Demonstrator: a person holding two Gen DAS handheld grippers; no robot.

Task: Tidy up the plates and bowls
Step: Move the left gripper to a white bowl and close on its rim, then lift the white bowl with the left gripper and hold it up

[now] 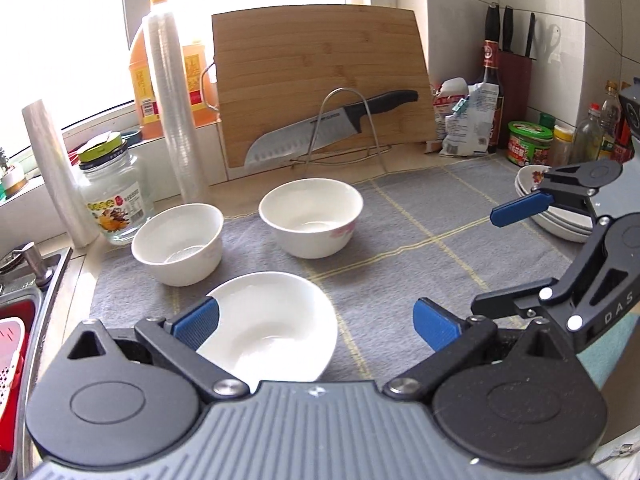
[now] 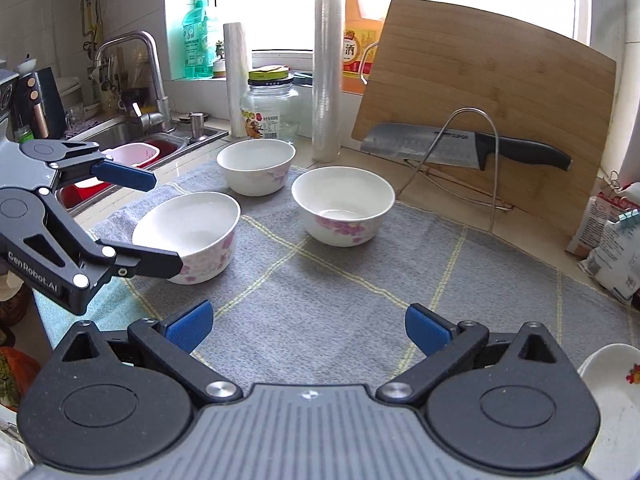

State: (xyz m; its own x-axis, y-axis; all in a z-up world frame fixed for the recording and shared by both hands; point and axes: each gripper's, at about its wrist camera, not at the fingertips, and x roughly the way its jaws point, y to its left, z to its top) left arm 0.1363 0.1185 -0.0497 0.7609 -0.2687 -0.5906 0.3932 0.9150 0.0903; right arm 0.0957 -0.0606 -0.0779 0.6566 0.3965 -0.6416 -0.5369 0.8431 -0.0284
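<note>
Bowls are glazed ceramic, so rigid, slick and chip-prone; I'd pinch over a rim, one finger inside and one outside, and go slow when nesting. Three white bowls with pink flower print sit on the grey mat near the table's sink-side edge: nearest bowl [image 1: 276,328] at the front, left-rear bowl [image 1: 178,242] toward the glass jar [image 1: 114,196], centre bowl [image 1: 311,216] in front of the cutting board [image 1: 320,80] and knife [image 1: 328,124]. Left claw [image 1: 316,320] is wide open and empty; nearest bowl sits right at its left finger, rim just under or beside the pad, most of the bowl between the fingers. Contact can't be confirmed, since the side view from the right wrist shows the lower finger overlapping the rim but not whether it touches. Right claw [image 2: 308,326] is also wide open and empty, over bare mat [image 2: 320,300], well apart from all three bowls. Stack of shallow dishes [image 1: 560,216] sits at the table's far right edge, just beside the right claw, likely the stacking target. Risk: wet-looking glaze slipping in the pads.
</note>
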